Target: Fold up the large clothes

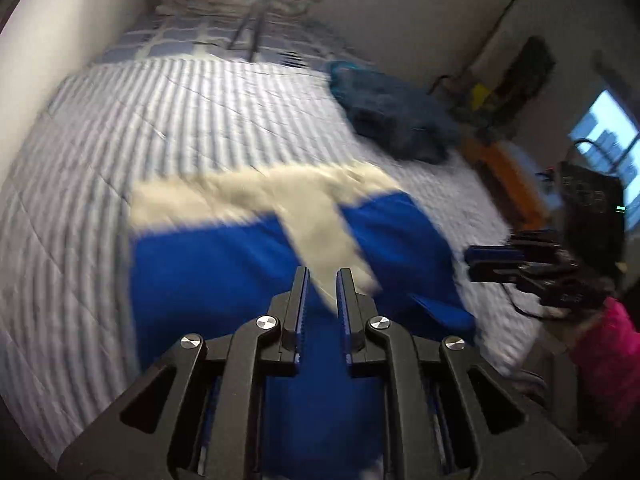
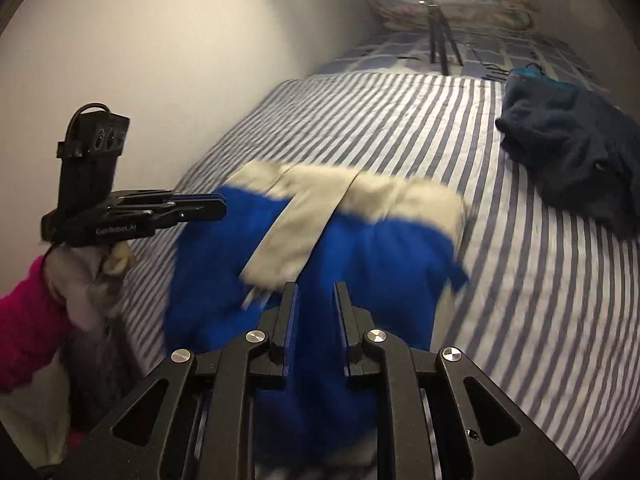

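Observation:
A blue fleece garment (image 1: 220,272) with a cream collar band and cream front strip lies spread on the striped bed (image 1: 160,120). Its near part rises up between the fingers of my left gripper (image 1: 322,284), which is shut on it with a narrow gap. In the right wrist view the same garment (image 2: 380,260) runs up between the fingers of my right gripper (image 2: 316,292), also shut on the fabric. Each gripper shows in the other's view: the left gripper (image 2: 222,204) is at the garment's left edge, the right gripper (image 1: 470,258) at its right edge. Both views are blurred.
A crumpled dark blue garment (image 2: 572,148) lies at the far right of the bed (image 2: 360,112). A tripod (image 2: 440,36) under a ring light stands at the bed's far end. A wall runs along the left. A pink sleeve (image 2: 20,332) and a black bag (image 1: 592,208) are beside the bed.

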Available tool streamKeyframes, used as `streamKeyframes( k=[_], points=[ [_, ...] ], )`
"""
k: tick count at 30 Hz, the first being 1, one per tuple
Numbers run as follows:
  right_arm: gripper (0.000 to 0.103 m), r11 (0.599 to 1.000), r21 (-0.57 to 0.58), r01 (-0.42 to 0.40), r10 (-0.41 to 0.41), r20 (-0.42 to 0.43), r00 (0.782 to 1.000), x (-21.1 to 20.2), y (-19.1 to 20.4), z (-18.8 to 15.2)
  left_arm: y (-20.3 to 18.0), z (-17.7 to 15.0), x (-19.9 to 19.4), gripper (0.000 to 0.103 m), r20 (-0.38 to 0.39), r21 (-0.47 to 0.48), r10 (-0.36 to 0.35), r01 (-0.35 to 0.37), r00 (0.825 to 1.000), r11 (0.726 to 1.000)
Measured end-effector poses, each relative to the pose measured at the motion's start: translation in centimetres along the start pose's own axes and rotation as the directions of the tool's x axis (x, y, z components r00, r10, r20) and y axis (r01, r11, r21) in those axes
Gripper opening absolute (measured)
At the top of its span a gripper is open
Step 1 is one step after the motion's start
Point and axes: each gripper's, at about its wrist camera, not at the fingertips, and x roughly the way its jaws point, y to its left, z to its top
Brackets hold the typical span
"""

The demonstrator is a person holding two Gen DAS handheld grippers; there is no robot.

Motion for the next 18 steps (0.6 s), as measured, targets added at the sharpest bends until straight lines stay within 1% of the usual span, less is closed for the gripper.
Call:
streamKeyframes(
  k=[1, 3, 4, 5, 7, 10, 12, 13, 14, 15, 16, 17, 18],
  points=[
    [0.020, 1.000, -0.017, -0.009, 0.009, -0.006, 1.000, -0.6, 0.5, -1.0, -0.6, -1.1, 0.0, 0.012, -0.009, -0.017, -0.038, 0.038, 0.999, 0.999],
    [0.043, 0.999, -0.046, -0.018, 0.017, -0.017, 1.000, -1.2, 1.3, -2.0, -1.6, -3.1, 0.4, 0.012, -0.024, -0.046, -0.081, 0.080, 0.996, 0.996],
    [0.045, 0.998, -0.064, -0.015, 0.014, -0.022, 1.000, -1.2, 1.6, -2.4, -1.9, -3.7, 0.7, 0.012, -0.030, -0.059, -0.091, 0.089, 0.995, 0.994],
    [0.045, 0.996, -0.090, -0.004, 0.001, -0.036, 0.999, -0.8, 2.1, -2.8, -2.1, -4.5, 1.2, 0.012, -0.039, -0.077, -0.103, 0.100, 0.994, 0.992],
    [0.045, 0.992, -0.127, 0.022, -0.029, -0.053, 0.998, 0.1, 2.7, -2.8, -2.4, -5.3, 2.2, 0.012, -0.056, -0.104, -0.114, 0.108, 0.992, 0.989],
    [0.045, 0.983, -0.171, 0.062, -0.073, -0.062, 0.995, 1.8, 3.4, -2.2, -2.2, -6.4, 3.7, 0.012, -0.093, -0.169, -0.139, 0.122, 0.986, 0.978],
    [0.044, 0.979, -0.166, 0.118, -0.129, -0.057, 0.990, 2.9, 2.7, -1.3, -2.1, -6.7, 4.3, 0.012, -0.095, -0.190, -0.163, 0.143, 0.982, 0.971],
    [0.041, 0.979, -0.148, 0.138, -0.148, -0.062, 0.987, 3.4, 2.1, -0.9, -2.4, -6.8, 4.2, 0.012, -0.094, -0.190, -0.167, 0.147, 0.981, 0.971],
    [0.026, 0.983, -0.109, 0.148, -0.157, -0.080, 0.984, 4.1, 1.0, -0.5, -2.6, -6.7, 4.3, 0.016, -0.091, -0.185, -0.168, 0.149, 0.982, 0.971],
    [0.017, 0.987, -0.081, 0.137, -0.145, -0.088, 0.986, 4.3, 0.4, -0.4, -2.9, -6.7, 4.5, 0.021, -0.086, -0.185, -0.172, 0.154, 0.981, 0.971],
    [0.017, 0.992, -0.058, 0.111, -0.115, -0.088, 0.989, 4.3, -0.2, -0.2, -3.0, -6.8, 4.5, 0.034, -0.078, -0.187, -0.182, 0.165, 0.980, 0.968],
    [0.017, 0.995, -0.045, 0.085, -0.089, -0.083, 0.993, 4.2, -0.4, -0.1, -3.4, -6.9, 4.6, 0.042, -0.065, -0.191, -0.195, 0.179, 0.979, 0.965],
    [0.017, 0.998, -0.036, 0.060, -0.063, -0.081, 0.995, 4.0, -0.5, -0.1, -3.8, -6.8, 4.7, 0.042, -0.055, -0.188, -0.198, 0.184, 0.979, 0.965]
  ],
)
